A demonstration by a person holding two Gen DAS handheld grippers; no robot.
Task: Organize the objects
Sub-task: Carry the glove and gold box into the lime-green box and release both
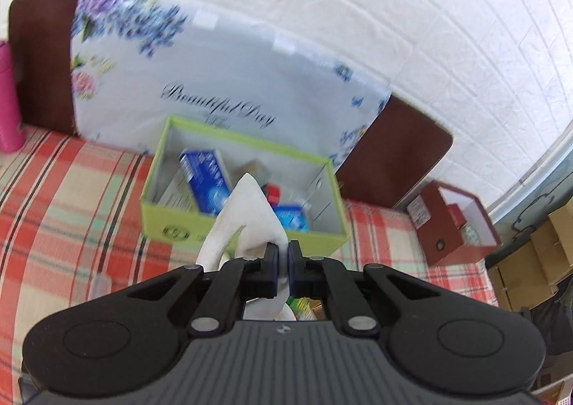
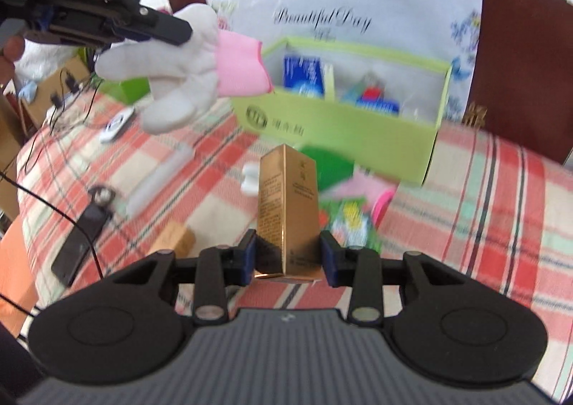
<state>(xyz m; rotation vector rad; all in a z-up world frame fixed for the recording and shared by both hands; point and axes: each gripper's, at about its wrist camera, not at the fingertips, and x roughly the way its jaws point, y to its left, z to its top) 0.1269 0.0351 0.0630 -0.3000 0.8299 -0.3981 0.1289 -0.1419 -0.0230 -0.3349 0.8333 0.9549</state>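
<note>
While both tongs are carrying loads above the plaid tabletop (image 2: 483, 197), left tongs (image 1: 283, 254) clenching a white plush glove (image 2: 172, 75), right tongs (image 2: 288, 254) grasping a gold carton (image 2: 286, 197), each should be clearing the green box (image 2: 340, 118) wall before releasing inside.

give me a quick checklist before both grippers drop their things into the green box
1. Left gripper shut on the white plush glove: ok.
2. Right gripper shut on the gold carton: ok.
3. Green box open on top: ok.
4. Free room in the box: cannot tell; blue cartons already fill much of it.
5. Glove above the box opening: not ok; in the right wrist view it hangs left of it.
</note>
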